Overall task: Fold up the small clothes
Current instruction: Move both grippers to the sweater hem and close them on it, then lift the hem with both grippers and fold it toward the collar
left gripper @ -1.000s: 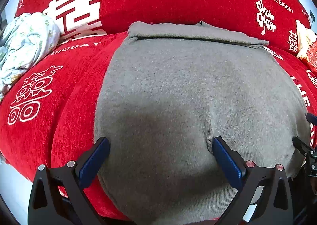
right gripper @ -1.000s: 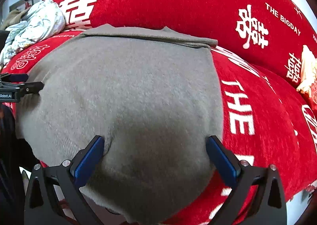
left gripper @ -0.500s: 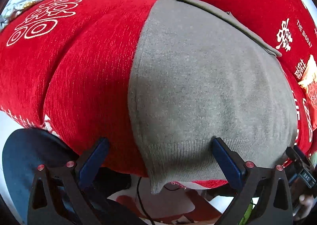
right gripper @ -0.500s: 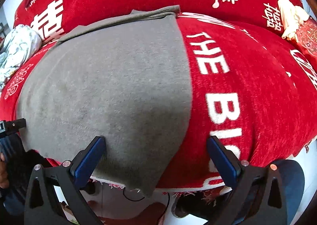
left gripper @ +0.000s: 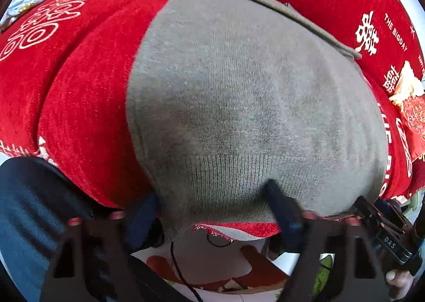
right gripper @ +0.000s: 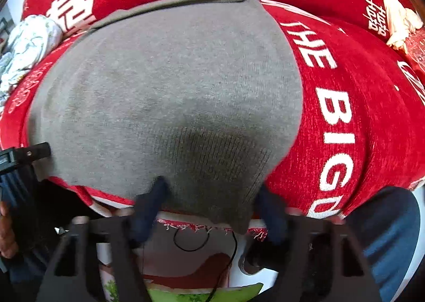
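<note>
A grey knit garment lies flat on a red cloth-covered surface, its ribbed hem hanging over the near edge; it also shows in the right wrist view. My left gripper straddles the hem's left corner, jaws partly closed around it with a gap still showing. My right gripper straddles the hem's right corner in the same way. The right gripper shows at the lower right of the left wrist view. The left gripper shows at the left edge of the right wrist view.
The red cover with white lettering spreads around the garment. A pale floral cloth bundle lies far left, a cream item far right. Below the edge are a black cable and the person's blue-clad legs.
Both grippers have dropped down to the near hem of the grey garment and their jaws have narrowed from wide open to closing around its corners.
</note>
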A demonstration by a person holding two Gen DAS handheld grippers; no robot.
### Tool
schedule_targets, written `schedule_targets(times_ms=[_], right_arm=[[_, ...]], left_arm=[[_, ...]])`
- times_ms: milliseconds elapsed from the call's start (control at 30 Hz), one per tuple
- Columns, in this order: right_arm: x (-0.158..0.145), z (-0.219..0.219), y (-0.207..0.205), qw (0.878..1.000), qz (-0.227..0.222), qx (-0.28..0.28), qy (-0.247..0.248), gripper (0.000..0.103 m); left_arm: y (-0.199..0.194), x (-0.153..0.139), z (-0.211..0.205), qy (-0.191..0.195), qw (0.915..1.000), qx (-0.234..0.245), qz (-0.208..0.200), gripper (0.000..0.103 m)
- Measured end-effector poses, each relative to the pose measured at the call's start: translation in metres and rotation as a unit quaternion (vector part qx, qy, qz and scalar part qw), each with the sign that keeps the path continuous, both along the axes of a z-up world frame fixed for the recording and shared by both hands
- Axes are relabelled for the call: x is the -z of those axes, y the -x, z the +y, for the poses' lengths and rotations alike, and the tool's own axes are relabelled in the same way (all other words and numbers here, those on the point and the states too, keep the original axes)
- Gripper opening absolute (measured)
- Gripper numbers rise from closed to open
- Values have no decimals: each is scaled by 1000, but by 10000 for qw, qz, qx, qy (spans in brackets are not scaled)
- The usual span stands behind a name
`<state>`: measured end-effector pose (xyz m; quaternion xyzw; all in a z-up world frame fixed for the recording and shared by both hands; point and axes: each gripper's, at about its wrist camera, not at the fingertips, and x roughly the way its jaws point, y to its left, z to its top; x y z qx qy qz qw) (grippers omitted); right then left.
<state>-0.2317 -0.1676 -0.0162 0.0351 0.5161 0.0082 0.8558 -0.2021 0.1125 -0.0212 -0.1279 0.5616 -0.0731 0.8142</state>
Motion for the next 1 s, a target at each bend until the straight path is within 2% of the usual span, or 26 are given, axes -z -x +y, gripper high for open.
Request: schedule_targets(times_ms=[33, 67, 100, 133, 367, 600, 767, 1000], right_arm=[[-3, -1, 2, 9999, -8, -81, -78, 29], [-4, -1, 2, 9997, 5, -164, -183, 12], [-5, -1, 2, 9993, 24, -229, -304, 12], [-7, 0, 3, 9993, 9, -249, -294, 12], [-40, -16, 8, 9942, -624, -237, -843, 12], [-67, -18, 5, 9860, -1214, -145, -1137, 12], [-83, -29, 7, 9768, -1469, -97, -1553, 12], [-102, -29, -9, 9707, -1673, -142, -1721, 12]], left_arm=[[2, -2, 0, 3, 10000, 16, -46, 53], [3, -5, 1, 22, 9999, 39, -95, 32], [5, -8, 2, 115, 9998, 84, -119, 20], [6, -10, 4, 222, 9996, 107, -116, 12], [9, -33, 13, 481, 9976, 48, -492, 12], [6, -59, 17, 628, 9934, -43, -962, 12], [4, -82, 22, 890, 9866, -183, -1357, 12], [-6, -100, 22, 899, 9837, -189, -1546, 12]])
